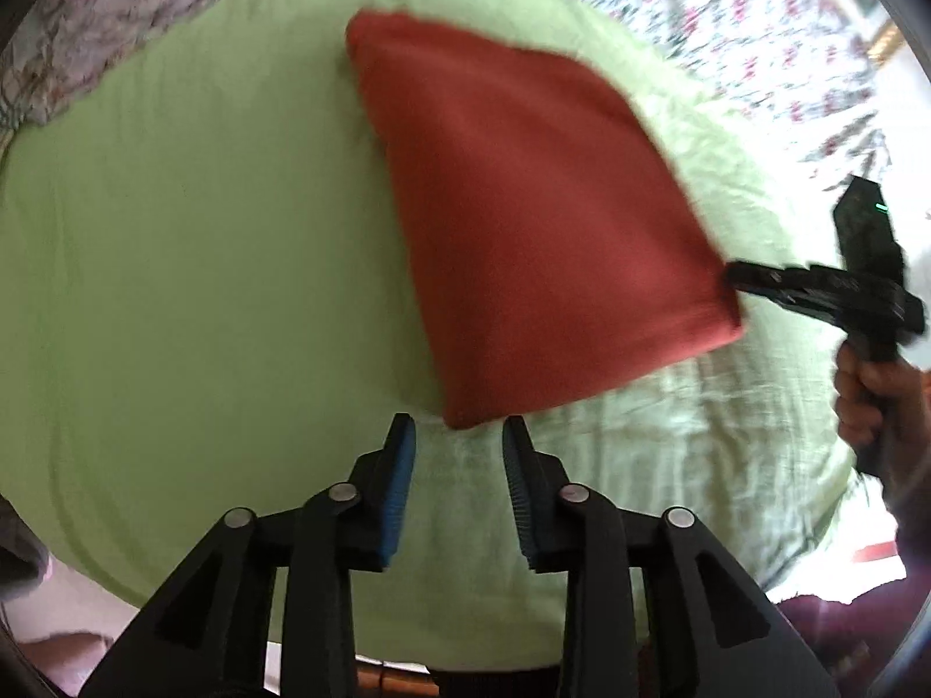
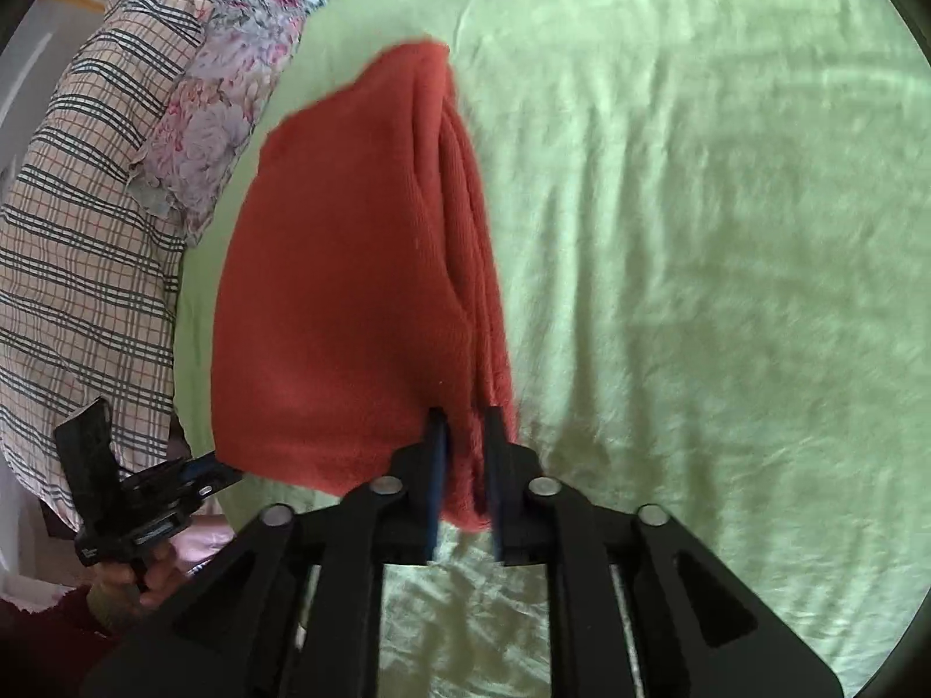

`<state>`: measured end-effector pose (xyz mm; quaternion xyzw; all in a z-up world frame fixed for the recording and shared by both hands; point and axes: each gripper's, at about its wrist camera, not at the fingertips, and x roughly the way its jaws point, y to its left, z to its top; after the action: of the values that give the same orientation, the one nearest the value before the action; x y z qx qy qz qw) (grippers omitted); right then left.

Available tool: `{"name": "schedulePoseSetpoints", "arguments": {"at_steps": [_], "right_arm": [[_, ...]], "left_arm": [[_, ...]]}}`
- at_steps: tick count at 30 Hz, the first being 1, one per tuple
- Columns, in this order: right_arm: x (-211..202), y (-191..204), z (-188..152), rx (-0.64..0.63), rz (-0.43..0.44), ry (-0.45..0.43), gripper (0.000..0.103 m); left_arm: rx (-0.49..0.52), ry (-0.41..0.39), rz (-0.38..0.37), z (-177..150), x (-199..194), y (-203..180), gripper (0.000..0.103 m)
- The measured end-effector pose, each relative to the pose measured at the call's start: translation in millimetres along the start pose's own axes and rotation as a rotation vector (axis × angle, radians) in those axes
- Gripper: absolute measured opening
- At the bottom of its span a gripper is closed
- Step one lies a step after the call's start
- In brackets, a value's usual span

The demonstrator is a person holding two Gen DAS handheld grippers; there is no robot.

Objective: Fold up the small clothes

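A folded rust-red garment [image 1: 523,215] lies on a light green sheet [image 1: 192,244]. In the left wrist view my left gripper [image 1: 459,427] is open and empty, its jaws just short of the garment's near corner. My right gripper [image 1: 734,276] reaches in from the right and pinches the garment's right corner. In the right wrist view my right gripper [image 2: 465,416] is shut on the stacked edge of the red garment [image 2: 343,302], which is lifted a little there. My left gripper [image 2: 224,468] shows at lower left beside the garment's corner.
A floral cloth [image 1: 727,17] lies beyond the green sheet. A plaid cloth [image 2: 75,221] and a floral pillow [image 2: 203,116] bound the sheet [image 2: 698,291] on the left in the right wrist view. A dark wooden bed edge [image 1: 395,680] shows below the sheet.
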<state>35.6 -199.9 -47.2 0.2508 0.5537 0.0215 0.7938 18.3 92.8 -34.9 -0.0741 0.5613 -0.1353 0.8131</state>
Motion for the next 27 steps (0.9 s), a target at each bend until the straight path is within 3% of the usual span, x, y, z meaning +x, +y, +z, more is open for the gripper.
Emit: {"name": "schedulePoseSetpoints", "arguments": {"at_steps": [3,9,13,14,15,18,19,21,22,25,27], "right_arm": [[-21,1,15,0.007,0.034,-0.074,0.037],[0,17,83,0.001,0.030,-0.150,0.037],[29,17,119,0.076,0.096,-0.134,0.037],[34,18,124,0.078,0.099,-0.135,0.033],[37,21,129,0.064,0.094,-0.124,0.011],[32,34,138,0.009,0.034,-0.161,0.011],[35,33,140,0.018,0.010,-0.146,0.012],[39,29,140,0.039,-0.033,-0.113,0.031],[37,29,139,0.047,-0.062,-0.118,0.035],[14,41,134,0.003,-0.092,-0.229,0.035],[10,58,134,-0.074,-0.041,-0.246,0.035]], "left_arm": [[-0.004,-0.058,-0.051,12,-20,3,0.036],[-0.033,-0.104,-0.100,57,-1,3,0.036],[-0.026,-0.116,-0.096,80,12,2,0.036],[-0.019,-0.119,-0.104,87,15,3,0.036],[-0.026,-0.127,-0.109,92,16,3,0.036],[-0.040,-0.145,-0.122,107,24,3,0.040],[-0.049,-0.146,-0.125,112,26,5,0.040],[-0.063,-0.149,-0.128,120,29,9,0.040],[-0.067,-0.152,-0.124,123,30,10,0.040],[-0.085,-0.163,-0.115,137,38,15,0.040],[-0.100,-0.166,-0.113,144,45,19,0.040]]}}
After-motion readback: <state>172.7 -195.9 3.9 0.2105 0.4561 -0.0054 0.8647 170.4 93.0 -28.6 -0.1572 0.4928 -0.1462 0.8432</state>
